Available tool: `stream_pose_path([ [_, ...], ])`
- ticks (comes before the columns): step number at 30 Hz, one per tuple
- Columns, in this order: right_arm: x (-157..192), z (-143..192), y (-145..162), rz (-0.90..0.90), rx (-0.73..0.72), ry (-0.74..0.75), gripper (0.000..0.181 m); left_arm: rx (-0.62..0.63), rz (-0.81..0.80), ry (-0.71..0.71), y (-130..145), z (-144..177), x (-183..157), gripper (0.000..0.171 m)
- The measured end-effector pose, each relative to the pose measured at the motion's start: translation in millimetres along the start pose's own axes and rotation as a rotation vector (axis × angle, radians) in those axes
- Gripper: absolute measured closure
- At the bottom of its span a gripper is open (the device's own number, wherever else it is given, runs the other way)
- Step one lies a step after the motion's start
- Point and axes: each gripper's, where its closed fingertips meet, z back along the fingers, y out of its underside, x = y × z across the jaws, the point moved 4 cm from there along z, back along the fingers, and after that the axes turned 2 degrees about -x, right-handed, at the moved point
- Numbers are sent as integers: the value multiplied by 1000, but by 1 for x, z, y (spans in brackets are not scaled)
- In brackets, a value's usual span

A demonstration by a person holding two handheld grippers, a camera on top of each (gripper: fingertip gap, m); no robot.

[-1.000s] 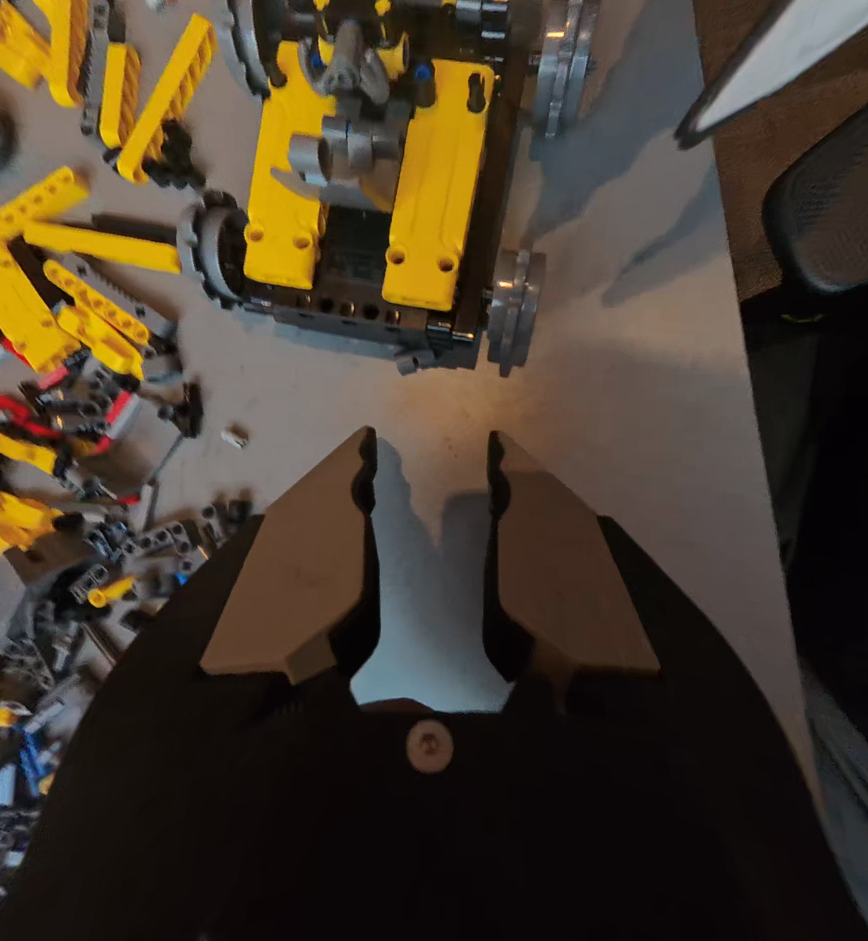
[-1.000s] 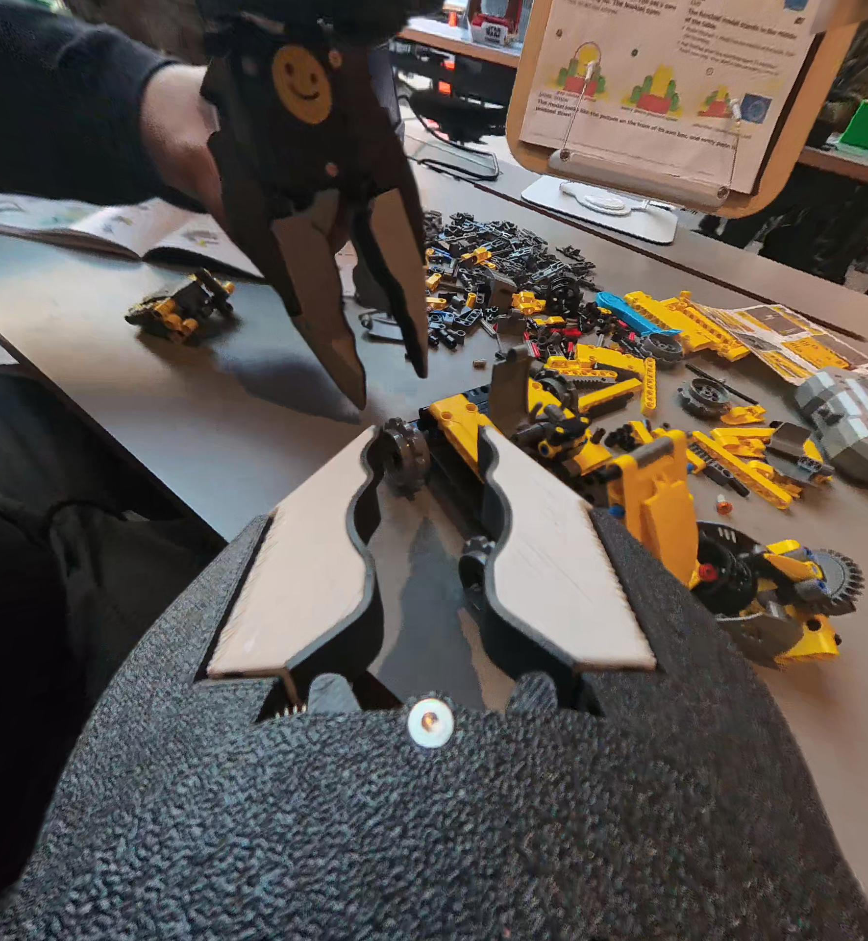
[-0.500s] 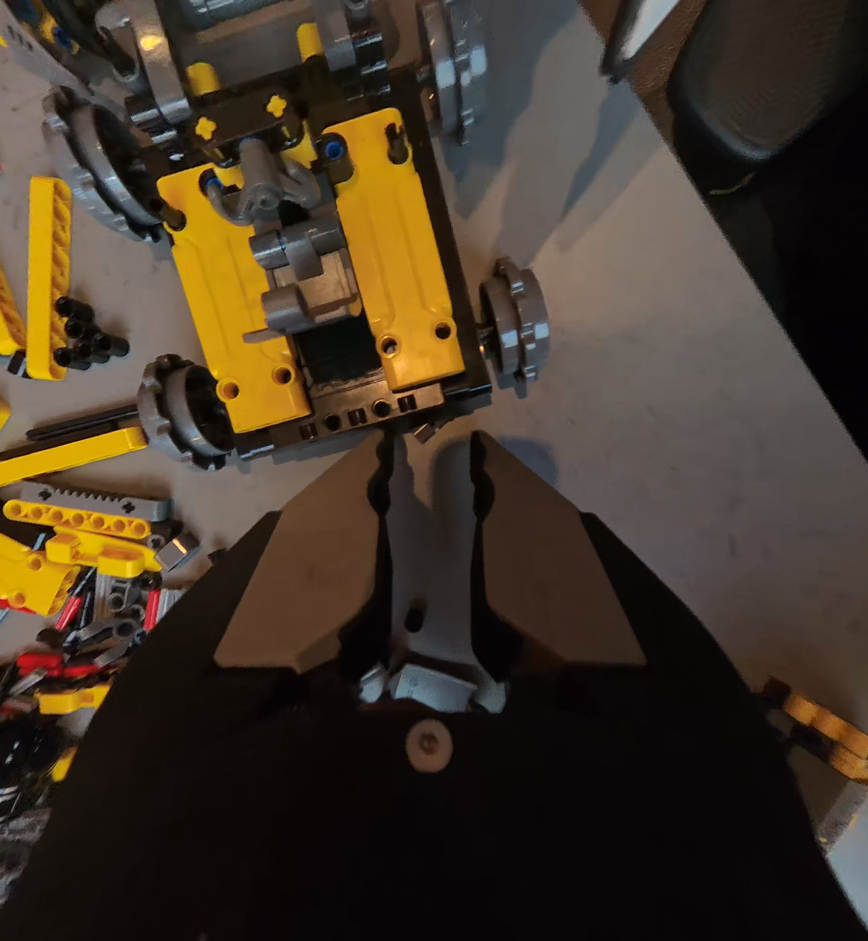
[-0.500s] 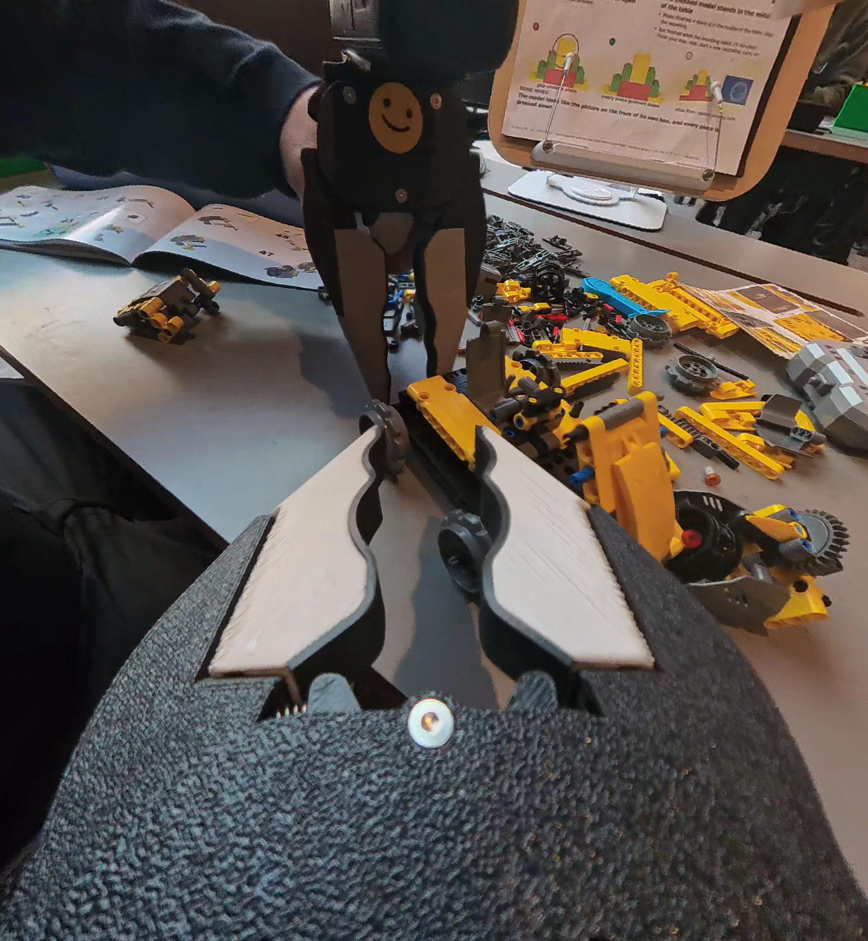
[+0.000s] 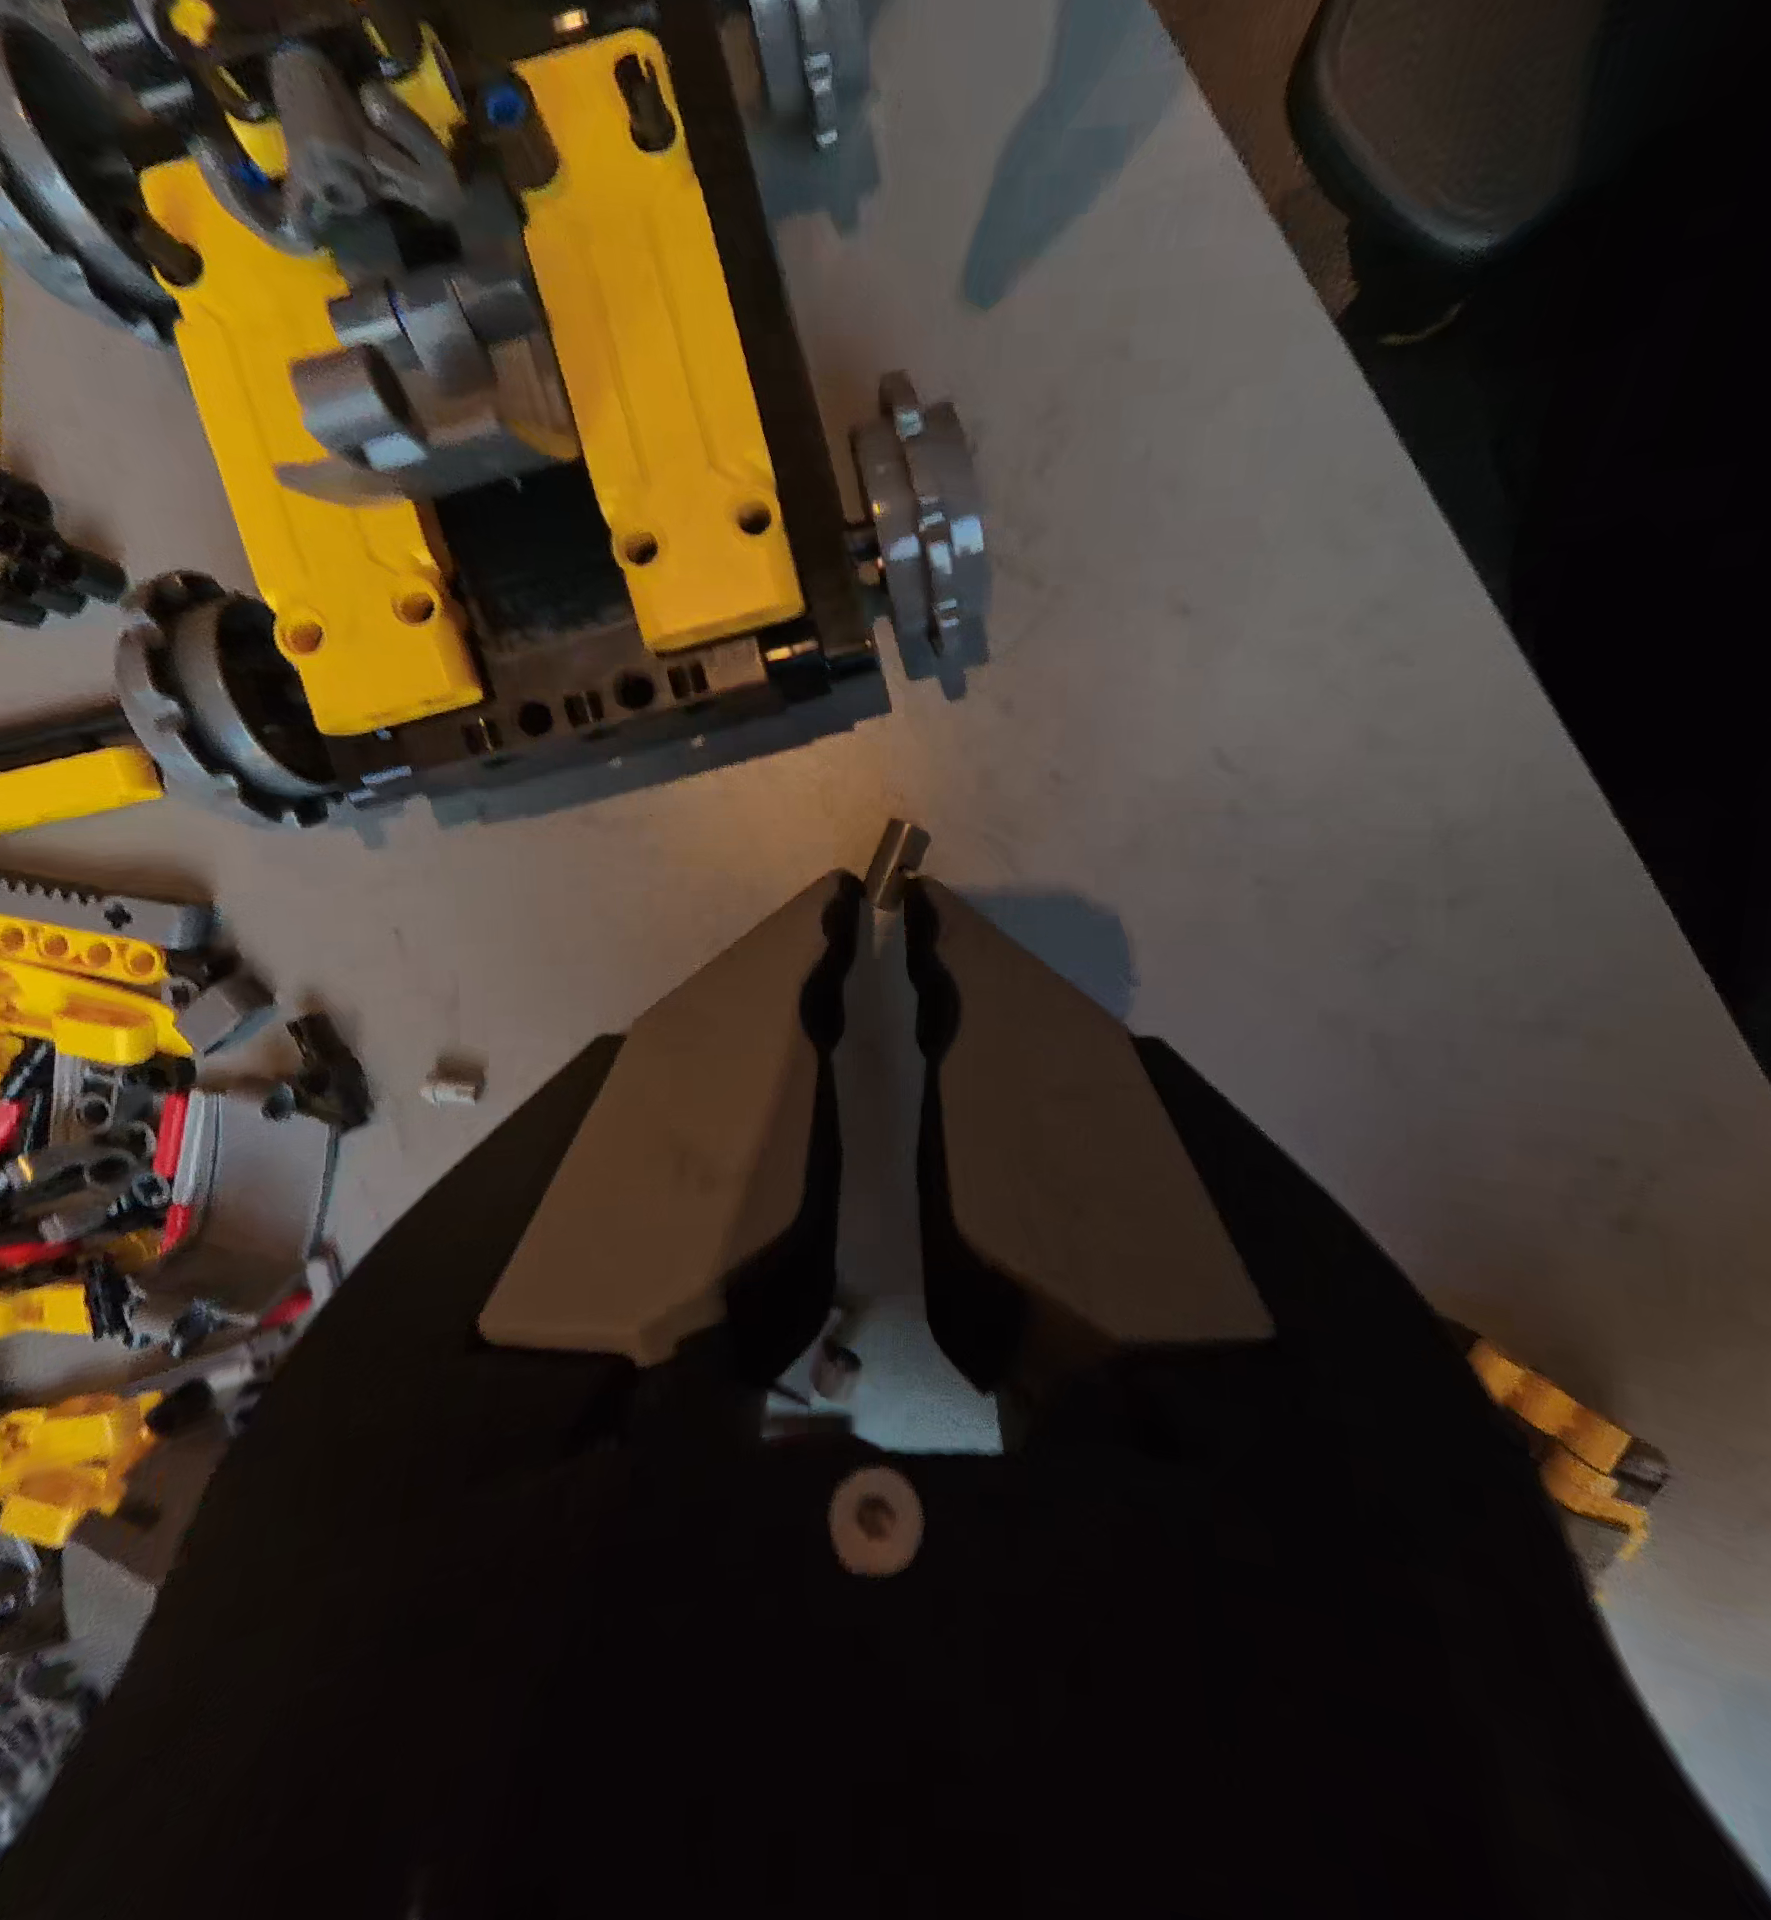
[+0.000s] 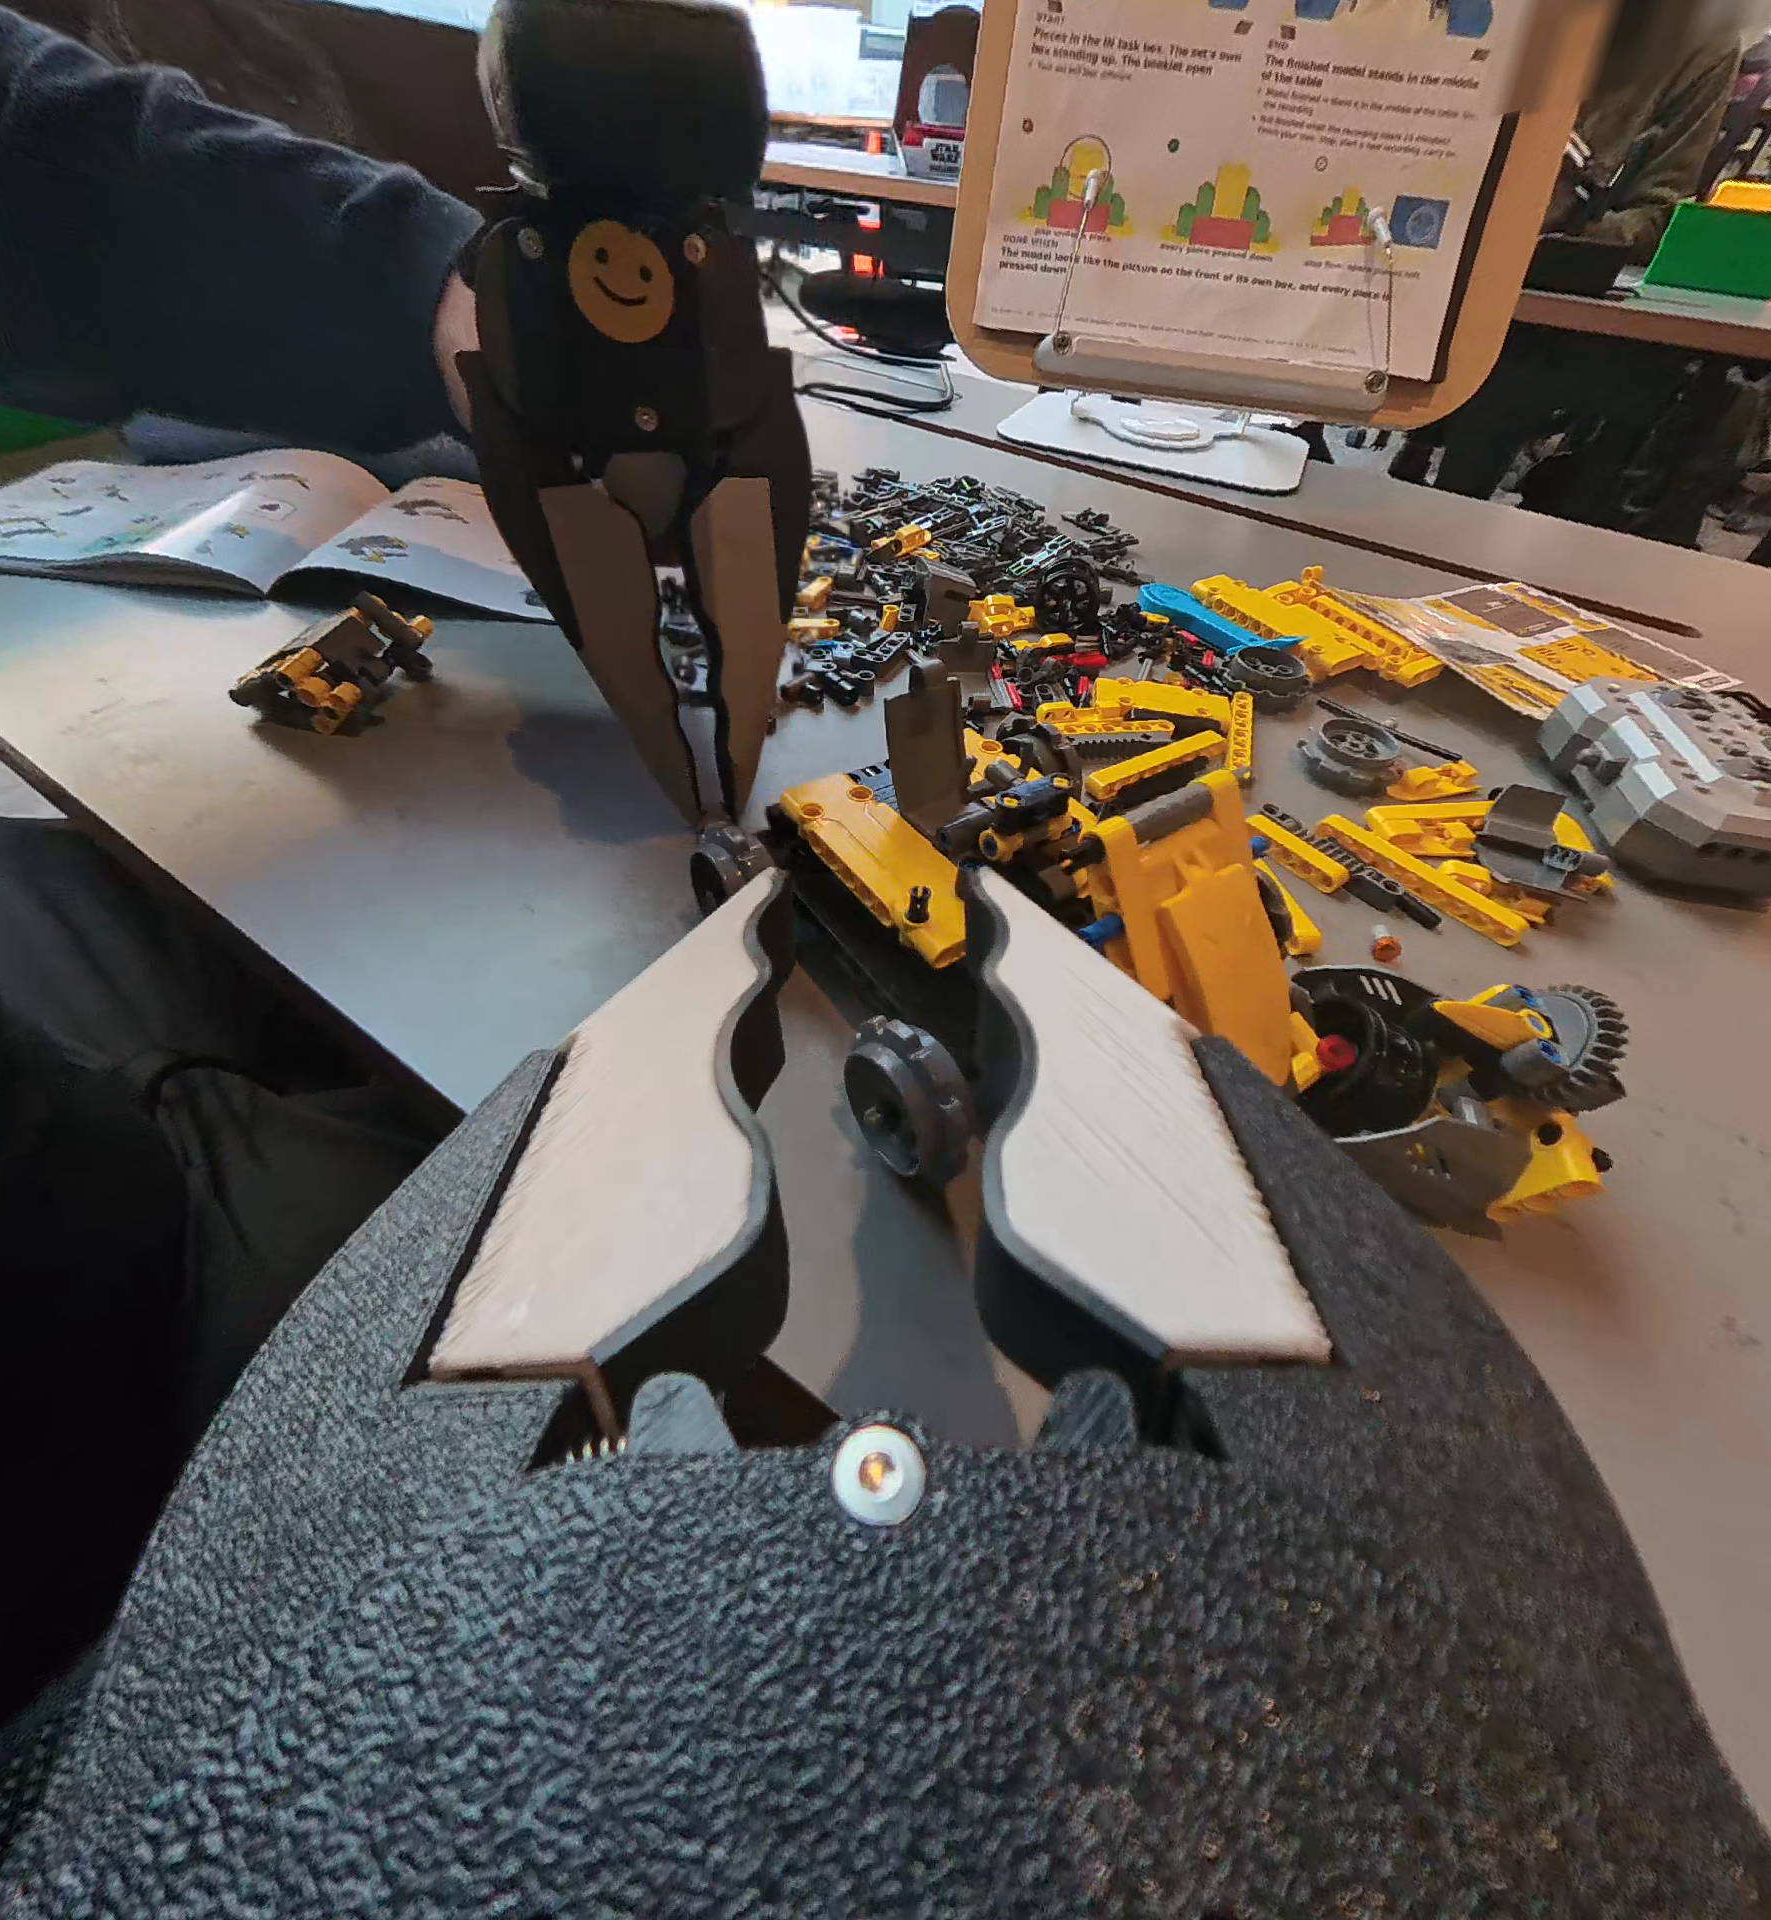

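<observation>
One small grey peg [image 5: 891,862] pinched in left gripper [image 5: 876,899] tips at frame centre, long axis pointing up-right, toy vehicle [image 5: 507,436] just above; right gripper [image 6: 876,904] wide, empty.

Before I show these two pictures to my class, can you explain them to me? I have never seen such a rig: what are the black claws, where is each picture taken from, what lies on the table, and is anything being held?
There is no robot here. A person holds a two-finger claw in each hand, and each claw carries a camera that looks along its fingers.

The left wrist view looks straight down on the grey table. The left gripper is pinched shut on a small grey peg, just short of a yellow and black brick vehicle.

The right wrist view looks across the table. The right gripper is open and empty, its fingers on either side of the vehicle's near edge, by a dark grey wheel. The left claw stands beyond it, tips down.

Loose brick parts and an open booklet lie behind.
</observation>
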Motion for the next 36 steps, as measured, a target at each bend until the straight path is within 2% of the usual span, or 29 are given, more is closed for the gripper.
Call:
stream_pose_path([
  [3,5,2,-2,16,-4,-7,151,36,44,-80,10,9,-10,166],
  [7,21,-4,0,11,23,-70,159,-30,139,-229,11,30,-27,166],
  [11,53,-18,-5,-99,6,-270,153,-136,211,-392,6,46,-58,166],
  [16,98,-36,-26,-128,-3,-499,167,-295,218,-588,0,60,-101,166],
  [19,122,-54,-36,-129,20,-579,167,-359,216,-667,0,66,-121,166],
  [21,135,-68,-40,-116,52,-604,162,-392,219,-693,2,70,-131,166],
  [28,168,-97,-49,-69,87,-644,166,-460,218,-807,14,85,-155,166],
  [30,173,-101,-51,-34,82,-632,175,-474,235,-810,18,85,-158,166],
  [36,180,-110,-48,27,106,-608,175,-516,310,-795,29,81,-161,167],
])
